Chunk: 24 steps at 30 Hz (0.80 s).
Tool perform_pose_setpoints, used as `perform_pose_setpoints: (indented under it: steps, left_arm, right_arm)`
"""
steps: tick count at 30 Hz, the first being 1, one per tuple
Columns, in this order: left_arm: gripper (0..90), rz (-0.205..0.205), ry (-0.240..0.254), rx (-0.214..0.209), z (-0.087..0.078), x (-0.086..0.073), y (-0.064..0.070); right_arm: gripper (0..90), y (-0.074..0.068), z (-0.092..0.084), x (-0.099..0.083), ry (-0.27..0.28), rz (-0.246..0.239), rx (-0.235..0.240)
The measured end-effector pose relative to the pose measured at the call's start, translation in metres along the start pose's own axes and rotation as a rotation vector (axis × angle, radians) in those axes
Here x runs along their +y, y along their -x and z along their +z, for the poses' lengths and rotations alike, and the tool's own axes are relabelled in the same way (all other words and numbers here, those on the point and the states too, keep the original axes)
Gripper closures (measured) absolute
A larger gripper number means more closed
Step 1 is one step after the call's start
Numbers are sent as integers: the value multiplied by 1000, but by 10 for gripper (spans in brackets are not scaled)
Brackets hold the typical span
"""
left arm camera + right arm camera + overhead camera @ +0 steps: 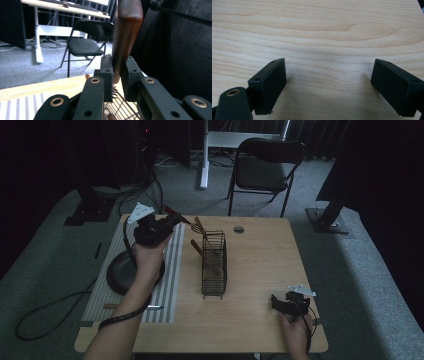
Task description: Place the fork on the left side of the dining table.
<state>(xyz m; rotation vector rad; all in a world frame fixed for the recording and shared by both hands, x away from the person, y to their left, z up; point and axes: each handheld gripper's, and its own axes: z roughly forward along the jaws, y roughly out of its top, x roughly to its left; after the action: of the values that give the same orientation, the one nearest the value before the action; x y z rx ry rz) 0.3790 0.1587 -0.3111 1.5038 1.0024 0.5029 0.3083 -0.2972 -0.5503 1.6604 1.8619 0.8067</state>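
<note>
A person sits at a wooden table (260,270) in a dim room, a two-jaw gripper in each hand.

The left gripper (116,72) is raised above the table's far left, over a striped mat (170,285) and near a dark pan (120,272). Its jaws are closed tight on a reddish-brown wooden handle (126,30), pressing on both flat sides. The handle rises up past the jaws; what sort of utensil it belongs to cannot be told from here. In the high view the same piece pokes out past the gripper toward a wire rack (214,265), which stands mid-table with other wooden utensils (200,240) leaning in it.

The right gripper (328,85) rests low on the table's near right corner, well apart from everything. Its jaws stand wide, holding nothing, with bare wood grain between them.

The handle looks stiff, light and smooth, probably varnished, so it could twist or slide between hard pads. Held near one end, as it seems to be, the far end will likely swing. A hold closer to the middle, across the flat faces, should steady it for lowering into a rack slot.
</note>
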Motion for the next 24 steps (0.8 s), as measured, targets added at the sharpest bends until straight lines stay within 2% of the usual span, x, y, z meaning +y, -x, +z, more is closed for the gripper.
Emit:
perform_pose_setpoints:
  steps: [1,2,4,10,19,20,24]
  left_arm:
    - [806,-11,3,3,-2,1,-4]
    - [806,-14,3,28,-7,2,-12]
    - [805,-27,5,28,-9,1,-16]
    - [806,-60,5,80,-23,-5,-38]
    - [806,-108,-2,155,-37,-8,-73]
    - [806,-127,2,164,-39,-9,-80]
    - [805,-152,9,179,-43,-11,-89]
  right_arm:
    - [126,0,0,0,0,0,0]
    - [126,0,0,0,0,0,0]
    - [126,0,0,0,0,0,0]
    - [126,0,0,0,1,0,-2]
    - [127,0,0,0,1,2,-3]
    - [126,0,0,0,1,2,-3]
    - [126,0,0,0,1,1,-3]
